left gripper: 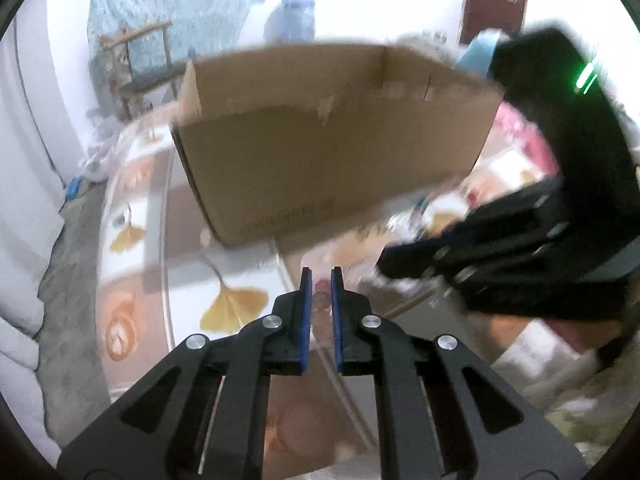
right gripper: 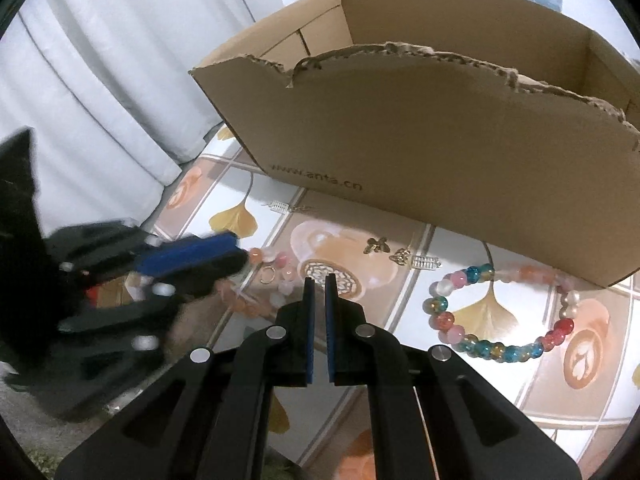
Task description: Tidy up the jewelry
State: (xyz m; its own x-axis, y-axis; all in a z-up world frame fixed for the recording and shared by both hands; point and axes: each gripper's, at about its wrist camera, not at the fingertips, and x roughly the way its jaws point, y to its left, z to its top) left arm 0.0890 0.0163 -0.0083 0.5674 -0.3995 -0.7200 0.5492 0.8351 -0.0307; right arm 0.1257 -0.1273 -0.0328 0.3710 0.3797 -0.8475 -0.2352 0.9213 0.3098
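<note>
The left gripper (left gripper: 320,276) points down at the glass-topped table (right gripper: 400,392), and a pink bead (left gripper: 322,300) of the pink bead bracelet (right gripper: 282,259) sits pinched between its blue pads. In the right wrist view the same gripper (right gripper: 240,257) is blurred at the left, its tip at the bracelet's beads beside a small gold ring (right gripper: 267,276). The right gripper (right gripper: 319,280) hovers shut and empty just right of that bracelet. A multicoloured bead bracelet (right gripper: 480,346) lies to the right. Gold butterfly earrings (right gripper: 378,245) and a clear charm (right gripper: 426,262) lie before the cardboard box (right gripper: 420,140).
The open box (left gripper: 320,140), with a torn front rim, fills the table's far side. A second clear charm (right gripper: 280,207) lies by its left corner. White curtains (right gripper: 100,100) hang at the left. The right gripper (left gripper: 384,264) shows blurred at the right in the left wrist view.
</note>
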